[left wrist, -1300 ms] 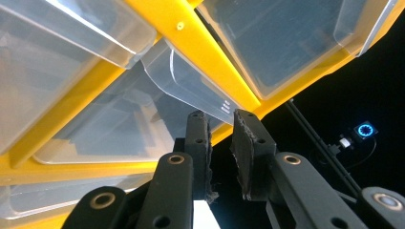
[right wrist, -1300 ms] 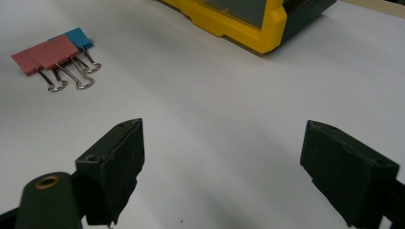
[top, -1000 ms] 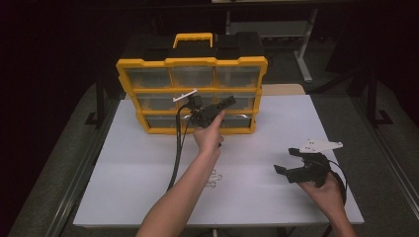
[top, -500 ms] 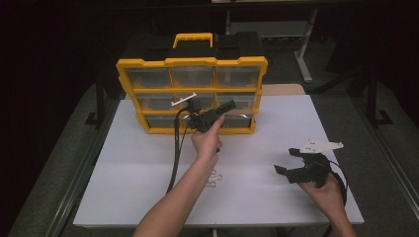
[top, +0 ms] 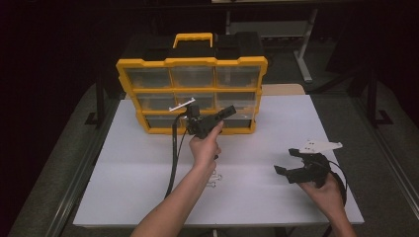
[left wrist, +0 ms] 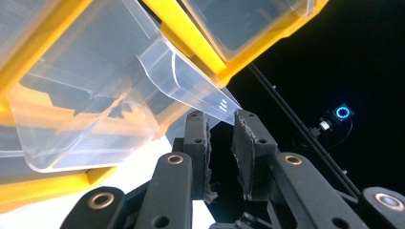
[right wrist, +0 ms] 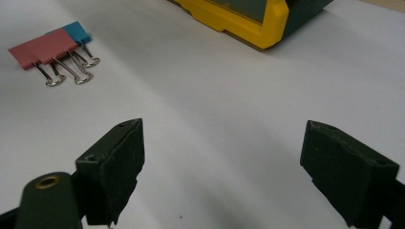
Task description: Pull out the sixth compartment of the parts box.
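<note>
Now the left gripper (left wrist: 220, 143) is pinching the clear drawer's lip (left wrist: 217, 102) on the yellow organizer (top: 191, 61), bottom row; that thin grip could be slipping. Right gripper (right wrist: 222, 167) is idling wide apart.

left forearm reaches forward and up the middle of the high view, hand (top: 205, 148) wrapped round the left gripper (top: 228, 111), which points right and away, cable hanging down beside the forearm. its jaws stand nearly together, a narrow gap between the pads (left wrist: 248, 143). right hand (top: 323, 190) low at the right holds the right gripper (top: 286, 162) pointing left, jaws spread wide.
</note>
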A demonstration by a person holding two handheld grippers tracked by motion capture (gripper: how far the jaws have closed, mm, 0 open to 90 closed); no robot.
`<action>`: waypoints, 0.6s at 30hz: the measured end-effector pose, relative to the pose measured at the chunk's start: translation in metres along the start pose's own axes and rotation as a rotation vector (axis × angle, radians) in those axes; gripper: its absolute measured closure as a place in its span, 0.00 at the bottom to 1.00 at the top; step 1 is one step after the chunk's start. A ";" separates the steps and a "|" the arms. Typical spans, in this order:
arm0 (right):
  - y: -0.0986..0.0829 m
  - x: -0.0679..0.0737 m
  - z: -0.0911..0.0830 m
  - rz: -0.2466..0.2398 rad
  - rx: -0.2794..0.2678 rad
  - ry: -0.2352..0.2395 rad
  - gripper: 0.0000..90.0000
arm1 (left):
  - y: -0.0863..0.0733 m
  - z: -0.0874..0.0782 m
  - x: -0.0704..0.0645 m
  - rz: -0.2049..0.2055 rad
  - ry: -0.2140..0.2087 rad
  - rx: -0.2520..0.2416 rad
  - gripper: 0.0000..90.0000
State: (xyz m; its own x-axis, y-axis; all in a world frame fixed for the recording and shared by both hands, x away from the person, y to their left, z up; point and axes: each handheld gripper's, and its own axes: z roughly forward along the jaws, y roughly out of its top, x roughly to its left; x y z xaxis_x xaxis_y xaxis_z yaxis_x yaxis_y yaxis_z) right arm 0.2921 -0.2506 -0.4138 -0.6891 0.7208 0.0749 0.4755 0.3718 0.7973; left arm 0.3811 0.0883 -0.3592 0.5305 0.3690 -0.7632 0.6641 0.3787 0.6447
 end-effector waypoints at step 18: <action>0.002 0.006 0.004 -0.015 0.003 0.009 0.16 | 0.003 -0.018 -0.018 0.337 0.026 0.262 0.64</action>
State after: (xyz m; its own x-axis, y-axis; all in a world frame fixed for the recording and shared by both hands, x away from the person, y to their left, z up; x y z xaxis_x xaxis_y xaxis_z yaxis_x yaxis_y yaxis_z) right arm 0.2913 -0.2429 -0.4145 -0.7010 0.7098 0.0689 0.4672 0.3841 0.7963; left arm 0.3643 0.0977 -0.3429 0.7292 0.4581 -0.5083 0.5691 0.0065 0.8222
